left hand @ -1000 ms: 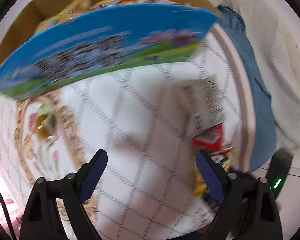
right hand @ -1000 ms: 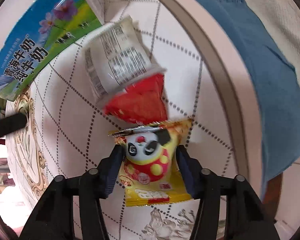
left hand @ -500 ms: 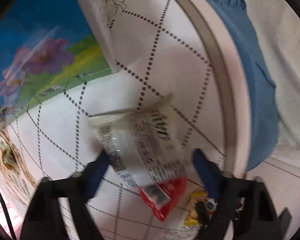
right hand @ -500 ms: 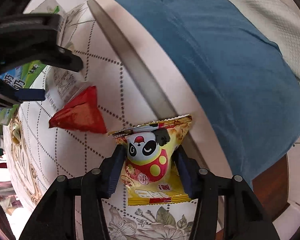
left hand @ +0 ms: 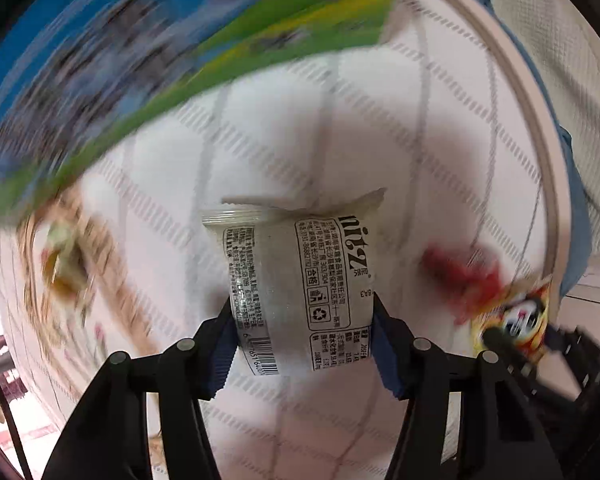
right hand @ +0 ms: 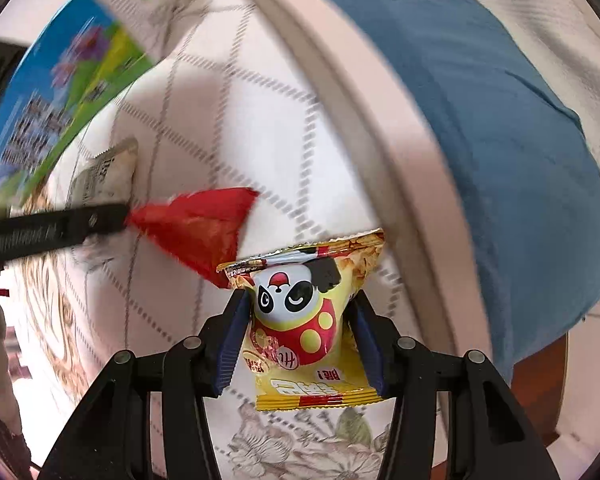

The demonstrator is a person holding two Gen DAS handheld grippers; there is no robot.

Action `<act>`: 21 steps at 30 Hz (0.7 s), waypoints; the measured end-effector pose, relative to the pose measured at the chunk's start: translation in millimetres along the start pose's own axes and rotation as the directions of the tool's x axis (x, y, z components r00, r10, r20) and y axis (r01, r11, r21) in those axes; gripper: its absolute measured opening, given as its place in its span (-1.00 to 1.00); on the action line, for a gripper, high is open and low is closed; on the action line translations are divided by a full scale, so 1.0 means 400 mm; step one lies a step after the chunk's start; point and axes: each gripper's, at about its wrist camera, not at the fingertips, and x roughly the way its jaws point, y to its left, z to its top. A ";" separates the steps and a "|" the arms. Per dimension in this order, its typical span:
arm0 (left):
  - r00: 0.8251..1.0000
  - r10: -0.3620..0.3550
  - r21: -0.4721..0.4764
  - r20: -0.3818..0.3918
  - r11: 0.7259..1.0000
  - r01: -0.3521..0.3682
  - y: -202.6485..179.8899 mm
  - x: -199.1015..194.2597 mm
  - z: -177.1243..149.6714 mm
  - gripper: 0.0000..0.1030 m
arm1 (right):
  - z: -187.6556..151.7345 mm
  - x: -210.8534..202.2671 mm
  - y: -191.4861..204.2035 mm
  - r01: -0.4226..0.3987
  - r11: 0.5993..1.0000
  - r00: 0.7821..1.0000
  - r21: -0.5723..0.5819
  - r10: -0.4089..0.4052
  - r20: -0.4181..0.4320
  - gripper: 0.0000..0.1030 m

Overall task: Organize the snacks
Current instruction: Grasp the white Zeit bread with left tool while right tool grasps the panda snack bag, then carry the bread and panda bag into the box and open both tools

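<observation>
A clear-and-white snack packet (left hand: 300, 288) printed with black text panels, a barcode and "nitz" stands lengthwise at the centre of the left wrist view, its crimped end toward 12 o'clock and its sides pinched in at the lower half. A yellow panda snack pouch (right hand: 308, 332), with a winking panda over a red body with yellow spots, fills the lower centre of the right wrist view, serrated top edge toward 12 o'clock and squeezed narrow at its middle. A red wrapper (right hand: 198, 224) lies on the white quilted tabletop at about 10 o'clock from the pouch, its tip touching the pouch's top corner.
</observation>
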 end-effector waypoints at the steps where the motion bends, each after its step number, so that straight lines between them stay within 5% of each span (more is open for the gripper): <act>1: 1.000 -0.008 -0.013 -0.002 1.000 0.008 0.018 0.001 -0.021 0.10 | -0.006 0.002 0.023 0.003 1.000 1.000 -0.031 -0.004 -0.005 0.04; 8: 0.994 -0.090 -0.149 -0.056 0.986 0.081 0.115 0.051 -0.141 0.10 | -0.039 0.016 0.164 0.005 0.983 0.999 -0.185 -0.011 -0.031 0.04; 16: 0.986 -0.156 -0.198 -0.063 0.970 0.141 0.120 0.102 -0.136 0.18 | -0.033 0.061 0.237 0.024 0.971 0.997 -0.237 -0.039 -0.060 0.07; 21: 0.985 -0.163 -0.222 -0.049 0.964 0.149 0.149 0.104 -0.134 0.18 | -0.036 0.098 0.241 0.020 0.973 0.993 -0.232 -0.047 -0.110 0.30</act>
